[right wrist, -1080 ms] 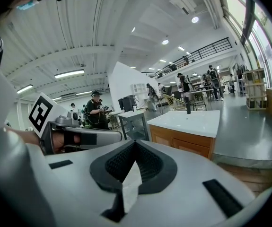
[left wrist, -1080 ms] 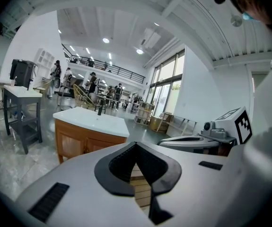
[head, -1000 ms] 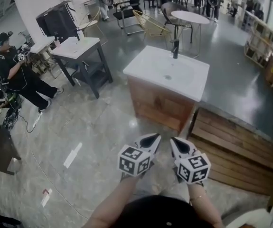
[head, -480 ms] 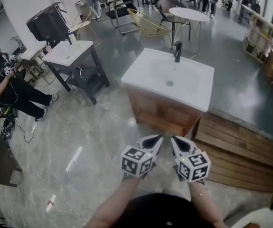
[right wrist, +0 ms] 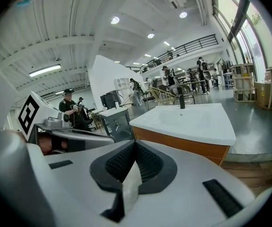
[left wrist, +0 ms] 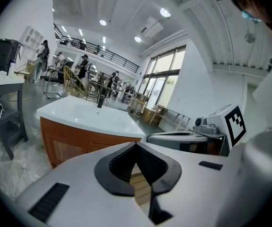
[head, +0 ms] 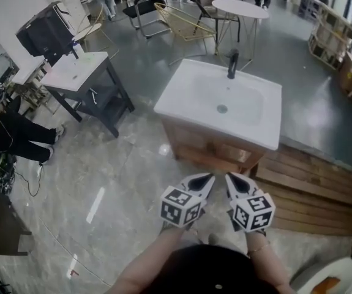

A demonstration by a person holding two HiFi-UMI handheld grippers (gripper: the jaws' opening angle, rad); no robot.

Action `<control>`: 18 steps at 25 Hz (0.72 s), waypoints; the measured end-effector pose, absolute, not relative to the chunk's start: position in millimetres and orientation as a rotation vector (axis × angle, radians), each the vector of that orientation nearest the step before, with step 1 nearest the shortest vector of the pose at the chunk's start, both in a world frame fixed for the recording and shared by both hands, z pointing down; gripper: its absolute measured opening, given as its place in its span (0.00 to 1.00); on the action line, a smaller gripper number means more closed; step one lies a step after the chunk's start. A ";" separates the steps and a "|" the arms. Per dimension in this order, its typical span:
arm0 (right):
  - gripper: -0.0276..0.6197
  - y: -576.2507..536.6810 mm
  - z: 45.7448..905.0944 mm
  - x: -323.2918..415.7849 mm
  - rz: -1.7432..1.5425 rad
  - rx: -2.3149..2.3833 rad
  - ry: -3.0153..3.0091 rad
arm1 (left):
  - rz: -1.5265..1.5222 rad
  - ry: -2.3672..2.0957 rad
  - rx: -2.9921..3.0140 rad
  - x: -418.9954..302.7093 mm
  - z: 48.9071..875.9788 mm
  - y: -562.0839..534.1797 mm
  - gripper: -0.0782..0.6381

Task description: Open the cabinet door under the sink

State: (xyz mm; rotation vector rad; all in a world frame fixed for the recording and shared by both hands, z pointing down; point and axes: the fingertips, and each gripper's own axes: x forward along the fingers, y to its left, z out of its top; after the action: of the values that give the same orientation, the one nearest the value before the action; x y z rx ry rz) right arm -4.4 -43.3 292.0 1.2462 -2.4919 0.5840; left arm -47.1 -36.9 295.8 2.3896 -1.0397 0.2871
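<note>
Our left gripper (head: 205, 180) is sitting in the lower middle of the head view with our right gripper (head: 234, 180) just beside it, and both are pointing up the frame toward the vanity. We are keeping the left one clenched: in the left gripper view its dark ribbed pads (left wrist: 124, 162) are meeting at the tips, with nothing between them. We are reading the right one the same way in the right gripper view, where its jaws are pressing together at the tips and gripping nothing.

We are seeing the white sink (head: 221, 103) in the upper middle of the head view, with a dark faucet (head: 232, 64) standing at its far edge. The cabinet door (head: 207, 149) is lying under the basin on the brown wooden front facing us, flush with that front and apart from both grippers. In the left gripper view that wooden front is filling the left middle of the frame; in the right gripper view it is running under the basin at right of centre.

A wooden slat platform (head: 310, 192) is lying at the right of the head view, against the vanity's side. A dark table with a second white basin (head: 78, 72) is standing at upper left, and a person (head: 7, 133) is sitting at the left edge.
</note>
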 end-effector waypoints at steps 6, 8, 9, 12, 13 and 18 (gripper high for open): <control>0.05 -64.8 300.6 -20.9 0.620 1.289 -2.462 | 0.307 -0.973 2.385 -62.3 308.1 -54.6 0.12; 0.05 -67.4 301.5 -25.1 0.616 1.288 -2.457 | 0.307 -0.963 2.385 -64.3 310.3 -57.7 0.12; 0.05 -68.1 302.1 -27.7 0.618 1.284 -2.456 | 0.306 -0.958 2.385 -65.3 311.3 -59.2 0.12; 0.05 -70.1 302.3 -36.0 0.654 1.273 -2.470 | 0.298 -0.945 2.380 -67.5 315.0 -64.6 0.12; 0.05 -71.0 302.0 -37.8 0.657 1.270 -2.472 | 0.297 -0.943 2.378 -67.4 316.0 -66.3 0.12; 0.05 -77.8 301.6 -39.3 0.605 1.237 -2.461 | 0.292 -0.957 2.383 -64.8 313.8 -76.5 0.12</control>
State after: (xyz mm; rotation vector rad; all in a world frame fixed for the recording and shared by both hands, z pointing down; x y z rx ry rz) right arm -39.3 -77.8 301.6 1.2372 -2.4606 0.6054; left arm -64.8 -76.5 313.8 2.3832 -0.9567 0.2924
